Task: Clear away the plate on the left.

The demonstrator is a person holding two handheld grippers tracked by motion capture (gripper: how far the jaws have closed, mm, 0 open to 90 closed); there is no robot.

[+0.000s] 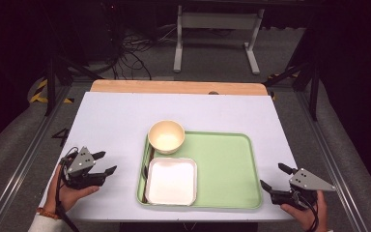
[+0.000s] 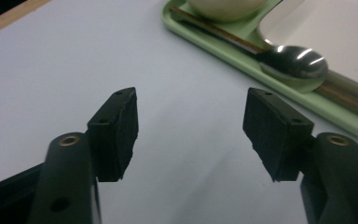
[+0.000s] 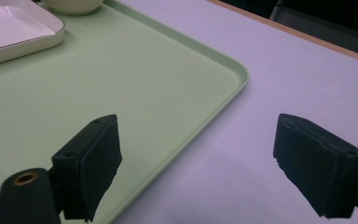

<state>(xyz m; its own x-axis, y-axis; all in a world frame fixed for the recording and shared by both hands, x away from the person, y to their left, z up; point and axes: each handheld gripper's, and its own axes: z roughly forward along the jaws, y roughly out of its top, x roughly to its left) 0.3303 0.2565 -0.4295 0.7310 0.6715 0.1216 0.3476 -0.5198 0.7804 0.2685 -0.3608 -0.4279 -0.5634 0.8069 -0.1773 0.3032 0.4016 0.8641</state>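
A light green tray (image 1: 222, 164) lies on the white table (image 1: 121, 116). A cream bowl (image 1: 166, 136) stands in its far left corner, with a white square plate (image 1: 171, 181) just in front of it. A metal spoon (image 2: 293, 63) and dark chopsticks (image 2: 214, 30) lie along the tray's left rim (image 2: 345, 122). My left gripper (image 1: 105, 162) hovers open over bare table left of the tray, with nothing between its fingers. My right gripper (image 1: 274, 176) is open at the tray's near right corner (image 3: 233, 70), one finger above the tray and the other above the table.
A wooden strip (image 1: 174, 87) borders the table's far edge. Beyond it are a dark floor with cables (image 1: 130, 53) and a white stand (image 1: 217, 34). Metal frame rails (image 1: 24, 159) run along both sides of the table.
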